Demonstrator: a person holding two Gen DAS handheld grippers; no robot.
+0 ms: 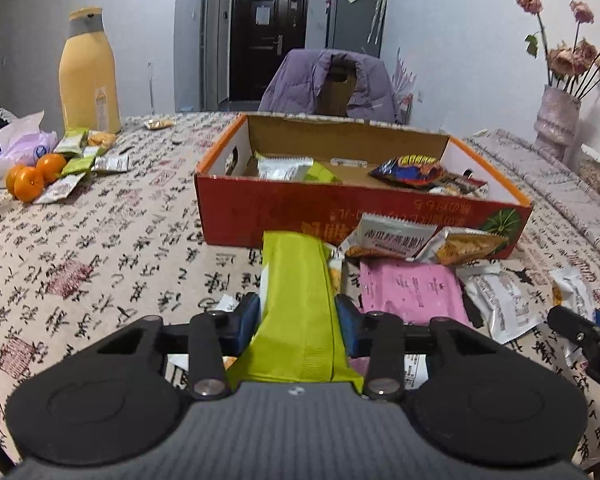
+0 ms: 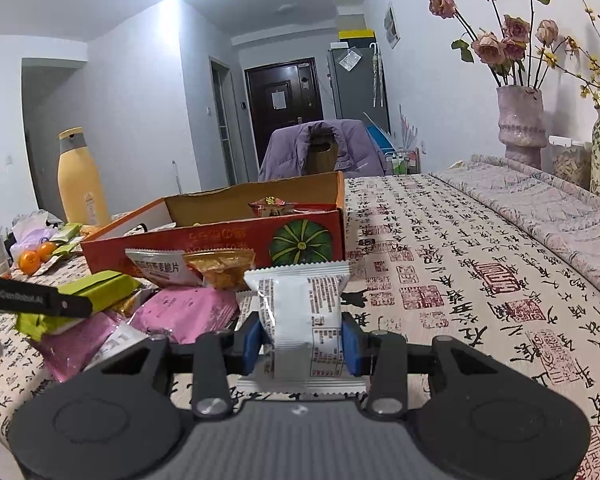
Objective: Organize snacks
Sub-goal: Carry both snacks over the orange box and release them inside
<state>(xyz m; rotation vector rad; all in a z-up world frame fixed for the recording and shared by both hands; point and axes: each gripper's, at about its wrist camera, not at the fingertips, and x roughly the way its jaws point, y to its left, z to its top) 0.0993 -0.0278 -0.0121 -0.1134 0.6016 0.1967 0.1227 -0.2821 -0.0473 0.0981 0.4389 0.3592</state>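
Left gripper: pads pinch the lime-green snack packet.
Right gripper: clamped on the white snack packet.
Red cardboard box: just beyond both jaws, holding snacks.

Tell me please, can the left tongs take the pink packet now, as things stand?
Probably not yet. The left tongs are already shut on a green packet, so they have no free grip. The pink packet lies close beside them, uncovered on top, so access looks easy once the green one is dropped.

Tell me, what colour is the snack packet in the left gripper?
Lime green packet; clearest in the left wrist view.
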